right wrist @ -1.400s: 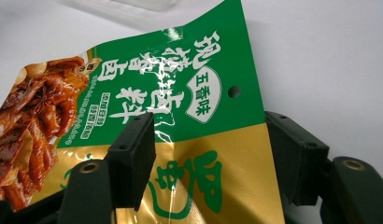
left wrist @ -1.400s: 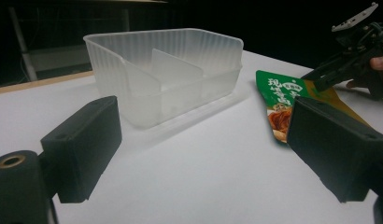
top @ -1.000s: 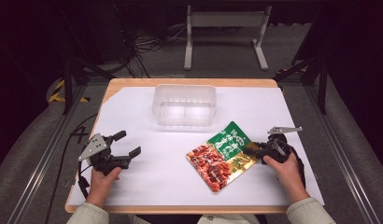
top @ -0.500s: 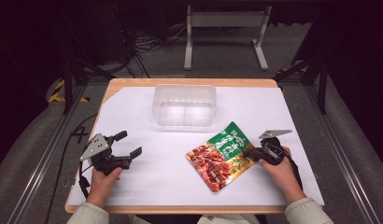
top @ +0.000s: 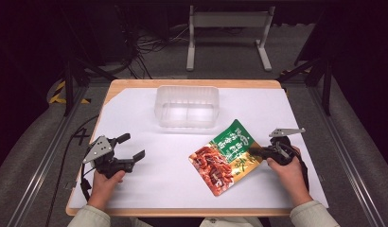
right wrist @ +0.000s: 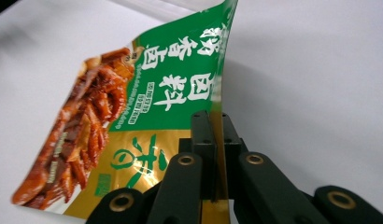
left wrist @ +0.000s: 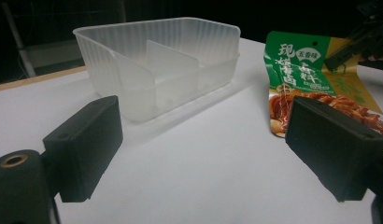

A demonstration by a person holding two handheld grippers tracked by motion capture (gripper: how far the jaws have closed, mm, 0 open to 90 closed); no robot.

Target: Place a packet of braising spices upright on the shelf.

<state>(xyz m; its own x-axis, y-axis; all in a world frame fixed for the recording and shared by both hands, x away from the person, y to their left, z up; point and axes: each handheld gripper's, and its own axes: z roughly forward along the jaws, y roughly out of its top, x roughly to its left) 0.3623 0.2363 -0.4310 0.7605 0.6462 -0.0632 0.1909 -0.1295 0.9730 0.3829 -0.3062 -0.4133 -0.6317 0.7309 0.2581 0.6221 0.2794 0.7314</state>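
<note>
Jaws of the right gripper (top: 259,152) have just been clamped onto the edge of the green-and-red foil snack pouch (top: 225,156), lying near the clear plastic divided tray (top: 187,106); lifting looks possible now. Left gripper (top: 134,147) is kept spread, idle.

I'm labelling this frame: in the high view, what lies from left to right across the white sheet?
Left tool, open → clear plastic tray, set farther back → snack packet → right tool, shut on the packet's edge.

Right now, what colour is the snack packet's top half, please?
Green with white characters on the snack packet; right gripper view shows it best.
</note>
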